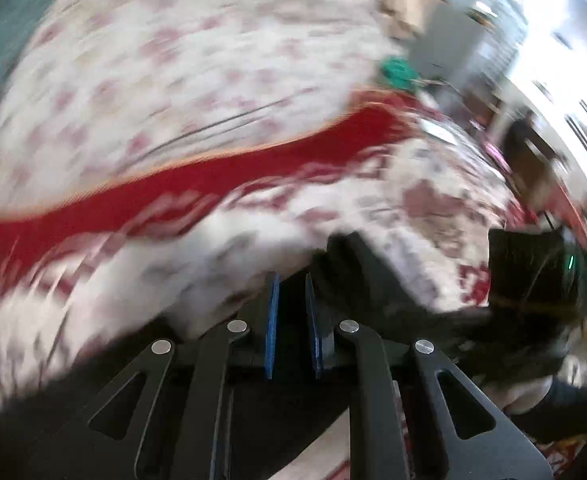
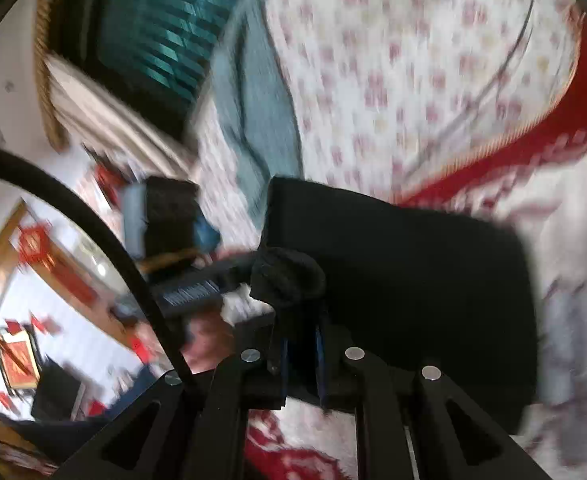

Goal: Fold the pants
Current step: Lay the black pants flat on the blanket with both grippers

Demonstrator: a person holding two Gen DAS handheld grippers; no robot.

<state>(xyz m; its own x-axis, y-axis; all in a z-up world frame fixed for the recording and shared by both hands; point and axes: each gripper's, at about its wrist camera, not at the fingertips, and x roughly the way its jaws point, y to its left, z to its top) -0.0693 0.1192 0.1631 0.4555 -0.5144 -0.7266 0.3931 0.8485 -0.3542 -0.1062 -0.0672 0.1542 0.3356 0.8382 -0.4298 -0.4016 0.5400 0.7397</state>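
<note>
Both claws, left (image 1: 293, 280) and right (image 2: 301, 336), pinch black pants (image 2: 413, 280).

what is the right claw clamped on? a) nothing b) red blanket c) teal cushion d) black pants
d: in the right wrist view the right claw has its blue pads pinched on a bunched edge of the black pants.
</note>
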